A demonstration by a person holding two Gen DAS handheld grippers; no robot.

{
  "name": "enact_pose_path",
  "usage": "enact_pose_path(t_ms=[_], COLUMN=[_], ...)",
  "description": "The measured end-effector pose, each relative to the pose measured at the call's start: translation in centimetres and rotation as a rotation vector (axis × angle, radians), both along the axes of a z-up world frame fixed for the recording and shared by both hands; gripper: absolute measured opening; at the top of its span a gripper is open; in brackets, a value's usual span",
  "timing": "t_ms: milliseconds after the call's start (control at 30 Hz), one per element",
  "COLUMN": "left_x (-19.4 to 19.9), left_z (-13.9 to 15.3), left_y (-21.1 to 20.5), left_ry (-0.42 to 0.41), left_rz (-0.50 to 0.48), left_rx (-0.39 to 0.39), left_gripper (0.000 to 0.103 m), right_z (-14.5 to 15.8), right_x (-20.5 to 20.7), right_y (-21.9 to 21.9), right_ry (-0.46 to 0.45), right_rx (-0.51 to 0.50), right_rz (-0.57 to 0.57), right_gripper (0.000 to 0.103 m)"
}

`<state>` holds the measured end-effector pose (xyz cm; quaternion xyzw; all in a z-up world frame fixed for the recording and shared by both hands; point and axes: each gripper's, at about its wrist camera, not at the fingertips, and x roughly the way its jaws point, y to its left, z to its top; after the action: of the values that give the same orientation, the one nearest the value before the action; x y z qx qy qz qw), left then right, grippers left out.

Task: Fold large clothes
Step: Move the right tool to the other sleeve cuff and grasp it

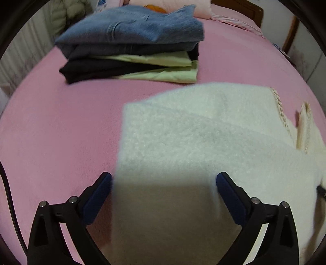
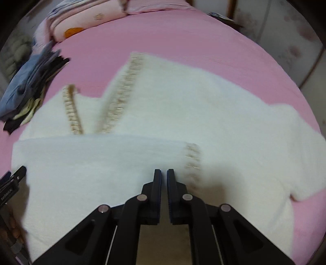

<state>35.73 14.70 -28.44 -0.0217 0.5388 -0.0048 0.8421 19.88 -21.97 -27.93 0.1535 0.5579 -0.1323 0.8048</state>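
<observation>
- Jaws of the left gripper [image 1: 164, 179] stand wide apart, with nothing pinched; its dark blue pads [image 1: 99, 195] flank the near edge of the white fuzzy garment [image 1: 203, 142] at the bottom of the left wrist view.
- Jaws of the right gripper [image 2: 164, 175] are closed, pads almost touching, only a thin slit between them; no cloth shows in that slit.
- That garment fills the centre and lower part of the right wrist view, lying on the pink bedspread [image 2: 183, 36], with one flap folded across its near half.
- Its beige braided trim [image 2: 118, 91] runs diagonally at centre left of the right wrist view.
- A stack of folded clothes [image 1: 130, 44], blue on top, then black and pale green, sits at upper centre of the left wrist view, apart from the white garment.
- A pink pillow [image 2: 85, 18] lies at upper left of the right wrist view.
</observation>
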Motion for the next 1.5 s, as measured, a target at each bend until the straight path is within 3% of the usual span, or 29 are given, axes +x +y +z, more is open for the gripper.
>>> enact_pose_path(t_ms=[67, 200, 367, 500, 700, 1000, 1133, 1267, 1500], left_x=[0.2, -0.3, -3.1, -6.9, -10.6, -15.7, -17.5, -19.6, -23.0], left_z=[0.5, 3.7, 11.8, 17.9, 23.7, 30.8, 32.8, 33.7, 33.8], left_y=[-0.1, -1.3, -2.9, -5.1, -8.3, -12.8, -16.1, -20.8, -32.8], left_ry=[0.022, 0.038, -0.005, -0.052, -0.086, -0.136, -0.180, -0.220, -0.285], left_rz=[0.001, -0.060, -0.144, -0.248, -0.375, -0.484, -0.527, -0.575, -0.619], left_rx=[0.019, 0.035, -0.050, -0.054, -0.101, -0.259, -0.254, -0.212, -0.105], left_gripper=[0.102, 0.100, 0.100, 0.100, 0.100, 0.100, 0.100, 0.100, 0.100], right_z=[0.3, 2.9, 8.3, 13.3, 20.8, 28.3, 30.1, 30.3, 26.2], right_x=[-0.5, -1.0, -3.5, -6.6, -12.4, -18.0, -20.4, -23.0, -26.8], right_y=[-0.7, -0.1, 0.6, 1.0, 0.1, -1.1, -2.8, -6.9, -19.0], right_ry=[0.014, 0.041, -0.006, -0.043, -0.107, -0.200, -0.247, -0.288, -0.329], right_rx=[0.050, 0.028, 0.112, 0.124, 0.143, 0.093, 0.044, 0.014, 0.072], right_rz=[-0.037, -0.057, -0.109, -0.117, -0.158, -0.196, -0.208, -0.225, -0.294], right_gripper=[0.005, 0.006, 0.006, 0.006, 0.014, 0.019, 0.021, 0.030, 0.036])
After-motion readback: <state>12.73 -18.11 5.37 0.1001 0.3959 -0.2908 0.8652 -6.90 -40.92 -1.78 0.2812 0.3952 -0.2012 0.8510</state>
